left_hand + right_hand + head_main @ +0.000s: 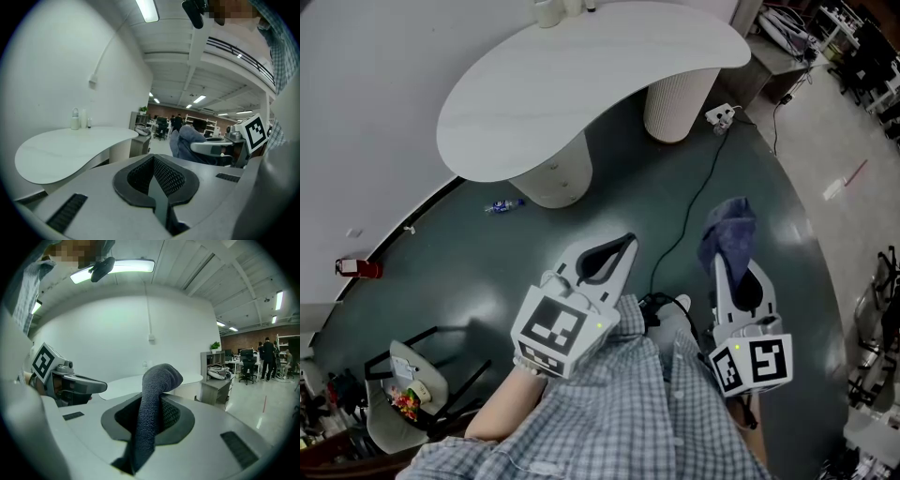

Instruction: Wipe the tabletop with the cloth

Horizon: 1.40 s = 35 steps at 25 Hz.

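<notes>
A blue-grey cloth [728, 232] is pinched between the closed jaws of the right tool [719, 265]. Its loose end is bunched and sticks out past the tips. Beside that tool, on its left, the left tool [624, 246] has its jaws pressed together with nothing between them. Ahead of both tools and well apart from them stands a white curved bench [581, 84]; the cloth is not touching it. Small bottles [549, 11] sit at the bench's far edge. Dark green floor [487, 272] lies beneath the tools.
</notes>
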### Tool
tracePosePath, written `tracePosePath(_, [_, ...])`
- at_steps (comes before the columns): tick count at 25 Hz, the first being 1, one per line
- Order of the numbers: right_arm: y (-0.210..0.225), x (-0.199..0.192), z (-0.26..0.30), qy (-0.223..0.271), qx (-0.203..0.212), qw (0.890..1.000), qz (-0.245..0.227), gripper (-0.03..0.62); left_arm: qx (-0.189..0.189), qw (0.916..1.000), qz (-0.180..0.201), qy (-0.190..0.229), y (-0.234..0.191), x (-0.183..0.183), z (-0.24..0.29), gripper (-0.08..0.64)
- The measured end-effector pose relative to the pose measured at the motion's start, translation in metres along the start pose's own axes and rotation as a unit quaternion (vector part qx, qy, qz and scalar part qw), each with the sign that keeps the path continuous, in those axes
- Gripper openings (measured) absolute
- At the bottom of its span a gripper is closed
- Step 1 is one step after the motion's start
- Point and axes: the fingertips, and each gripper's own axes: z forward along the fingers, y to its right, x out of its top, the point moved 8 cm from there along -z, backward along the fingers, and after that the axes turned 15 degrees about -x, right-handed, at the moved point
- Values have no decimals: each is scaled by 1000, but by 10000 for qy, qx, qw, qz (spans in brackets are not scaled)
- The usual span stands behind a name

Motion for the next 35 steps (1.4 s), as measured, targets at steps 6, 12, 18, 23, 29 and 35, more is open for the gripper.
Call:
tracePosePath(6, [32, 0, 4, -32, -24, 10000, -9, 52, 64, 10000, -29, 41, 11, 6, 25, 5])
tracePosePath(12, [79, 1, 17, -69, 165, 9998, -89, 52, 241, 9996, -74, 99, 29, 18, 63, 5])
tracePosePath(18, [124, 5, 27, -5, 397, 9990, -187, 53, 361, 9986, -281, 283, 47, 26, 102, 5])
tracePosePath(23, [163, 5, 28, 71, 530, 9968, -587, 52, 487, 9973, -380, 390, 71, 34, 139, 5])
tracePosePath(29, [207, 2, 31, 84, 700, 9963, -500, 52, 734, 9955, -386, 449, 91, 39, 171, 5])
tracePosePath(35, [233, -1, 37, 79, 811, 9956, -471, 52, 906, 9937, -402, 514, 103, 39, 185, 5])
